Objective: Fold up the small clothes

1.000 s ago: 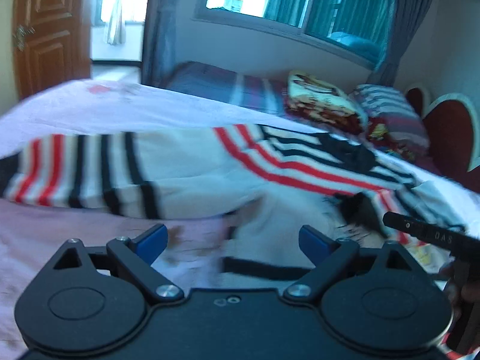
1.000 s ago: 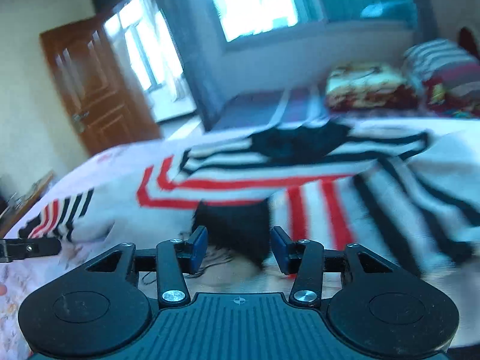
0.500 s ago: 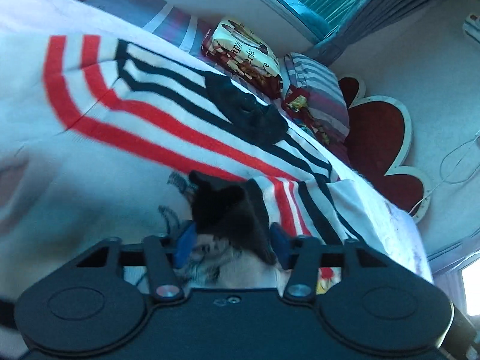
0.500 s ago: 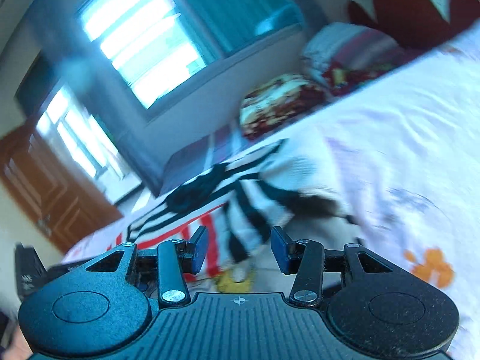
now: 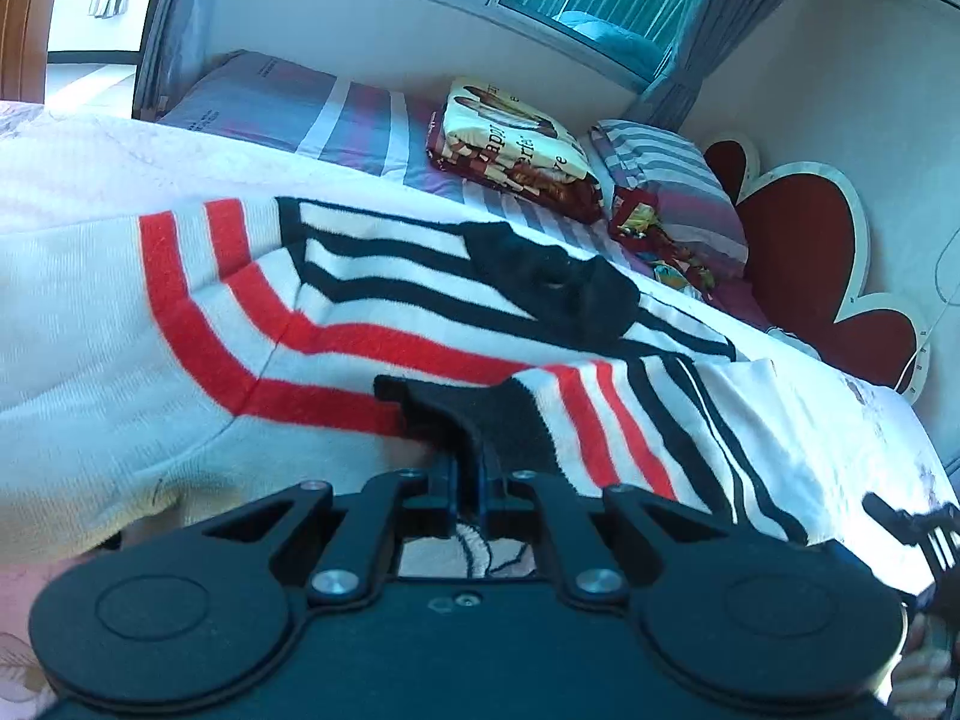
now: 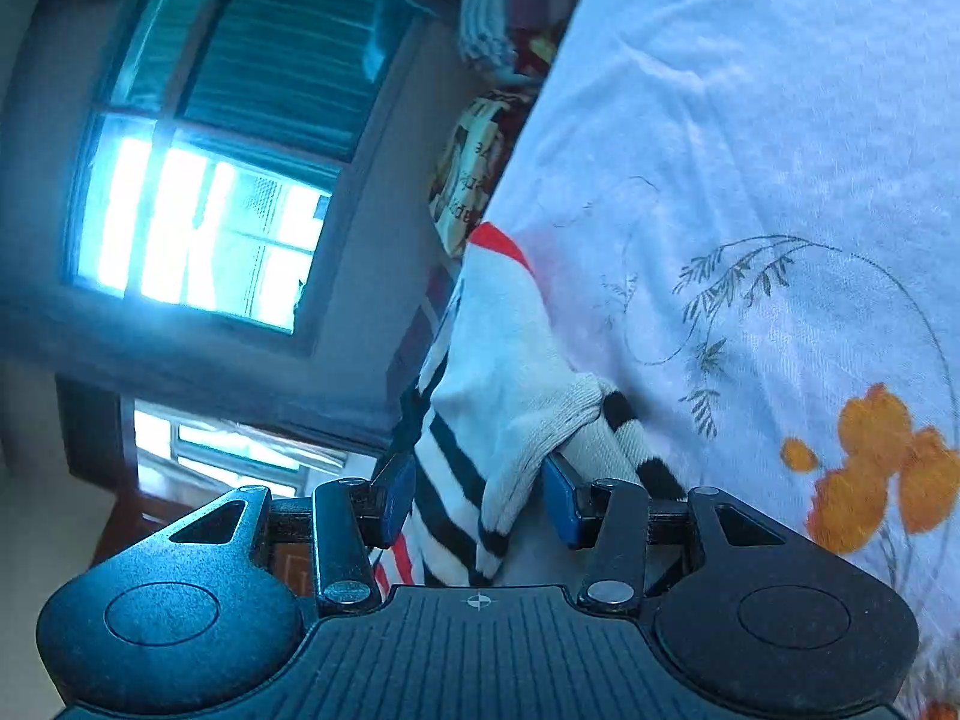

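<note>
sweater (image 5: 336,324), striped red, black, white, lay spread on bed sheet (image 6: 750,120). left gripper (image 5: 471,480) pinched together on black sleeve cuff (image 5: 474,414), likely to carry sleeve across body for fold. right gripper (image 6: 477,480) had blue pads (image 6: 561,498) apart, white ribbed edge (image 6: 540,438) lying between them, unclamped; probably positioned to pinch that corner. folded blanket (image 5: 516,144) and pillow (image 5: 666,180) sat well apart, beyond sweater.

Both wrist views close over sweater (image 5: 360,324); right seemingly rolled.
</note>
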`<state>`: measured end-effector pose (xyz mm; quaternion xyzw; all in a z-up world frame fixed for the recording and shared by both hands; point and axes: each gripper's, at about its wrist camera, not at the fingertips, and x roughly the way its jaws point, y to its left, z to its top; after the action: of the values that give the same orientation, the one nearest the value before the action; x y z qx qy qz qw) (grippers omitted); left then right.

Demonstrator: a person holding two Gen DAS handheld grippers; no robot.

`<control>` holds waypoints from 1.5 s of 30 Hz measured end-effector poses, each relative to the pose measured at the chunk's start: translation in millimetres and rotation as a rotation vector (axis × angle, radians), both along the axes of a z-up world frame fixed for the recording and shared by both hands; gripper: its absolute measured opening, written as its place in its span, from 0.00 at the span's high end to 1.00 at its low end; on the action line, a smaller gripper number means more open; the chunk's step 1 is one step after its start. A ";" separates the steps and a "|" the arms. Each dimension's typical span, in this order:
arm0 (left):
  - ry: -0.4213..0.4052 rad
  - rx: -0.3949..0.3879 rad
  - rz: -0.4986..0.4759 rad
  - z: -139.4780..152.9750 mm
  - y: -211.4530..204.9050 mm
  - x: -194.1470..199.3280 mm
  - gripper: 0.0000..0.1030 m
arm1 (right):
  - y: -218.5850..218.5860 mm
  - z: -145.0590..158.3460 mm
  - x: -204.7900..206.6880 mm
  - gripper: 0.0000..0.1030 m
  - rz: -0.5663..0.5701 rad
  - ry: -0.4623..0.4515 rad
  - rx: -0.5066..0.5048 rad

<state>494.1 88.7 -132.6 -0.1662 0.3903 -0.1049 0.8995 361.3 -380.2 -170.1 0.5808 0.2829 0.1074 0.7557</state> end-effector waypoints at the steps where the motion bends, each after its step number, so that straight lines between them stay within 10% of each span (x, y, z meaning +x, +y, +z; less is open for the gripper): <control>1: 0.002 0.004 0.000 -0.3 -1.2 -0.3 0.95 | -2.1 -1.5 4.0 0.55 -0.009 0.010 -0.002; 4: 0.012 0.012 0.002 -4.9 0.5 -2.3 0.95 | -6.0 -0.9 15.3 0.56 -0.009 0.036 -0.049; 7: 0.020 0.019 0.007 -5.6 0.7 -3.1 0.95 | 2.1 6.5 21.7 0.93 0.018 0.065 -0.192; 16: 0.032 0.176 0.008 -5.6 -22.4 -5.5 0.94 | 19.2 12.1 17.6 0.96 0.087 0.076 -0.401; 22: -0.153 0.415 0.086 25.6 -28.4 -40.5 0.51 | 12.3 50.5 -16.2 0.75 0.143 -0.063 -0.603; 30: -0.202 0.409 -0.113 14.4 -106.6 -9.7 0.50 | 80.9 44.4 41.0 0.76 0.371 -0.158 -0.914; 32: -0.125 0.465 -0.104 -8.1 -109.4 0.5 0.46 | 81.1 25.8 53.3 1.00 0.348 -0.137 -0.995; 39: -0.177 0.416 -0.084 0.1 -102.6 -1.3 0.47 | 59.7 29.1 74.3 1.00 0.342 -0.195 -0.895; 45: -0.164 0.449 -0.076 -11.8 -121.9 24.0 0.38 | 71.5 22.5 145.1 1.00 0.355 -0.174 -1.002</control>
<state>518.1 -33.2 -144.4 0.0617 0.3356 -0.0624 0.9379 506.4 -308.7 -147.6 0.0812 0.3297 0.1333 0.9311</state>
